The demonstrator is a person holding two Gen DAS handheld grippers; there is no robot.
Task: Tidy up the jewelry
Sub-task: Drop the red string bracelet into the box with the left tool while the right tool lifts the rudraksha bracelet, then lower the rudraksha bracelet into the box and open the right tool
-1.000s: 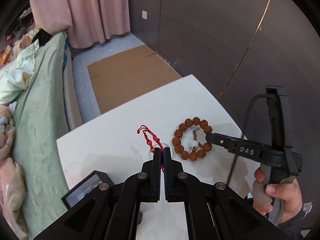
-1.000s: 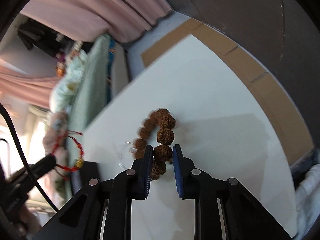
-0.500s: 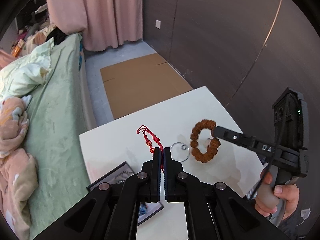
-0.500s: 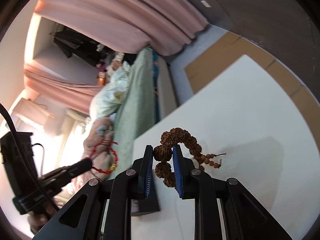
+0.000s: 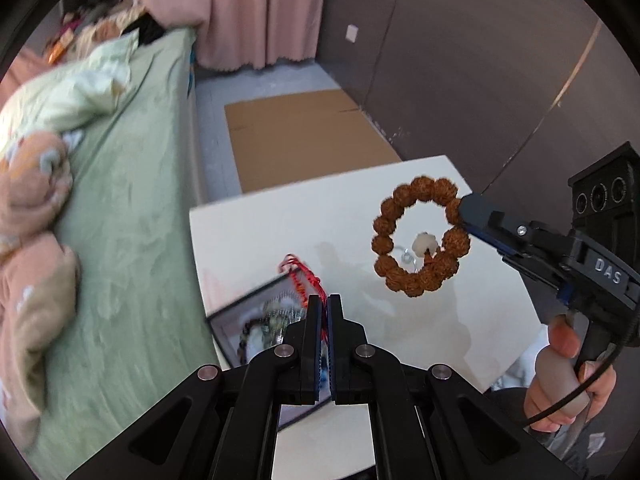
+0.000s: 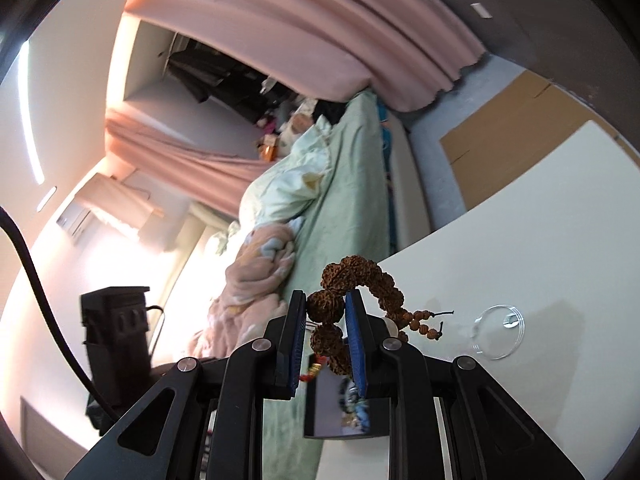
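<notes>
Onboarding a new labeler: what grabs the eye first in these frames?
The brown bead bracelet, hanging in the air above the white table, pinched by the right gripper. Next, the red cord bracelet clamped in the left gripper, over an open black jewelry box at the table's edge by the green bed.

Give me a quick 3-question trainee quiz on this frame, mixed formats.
1. True or false: the brown bead bracelet lies flat on the white table.
2. What does the left gripper pinch? A) red cord bracelet B) clear ring C) nothing
3. Fill in: the jewelry box sits at the table edge nearest the ____.

Key: 1 false, the right gripper holds it up. 2 A. 3 bed.
</notes>
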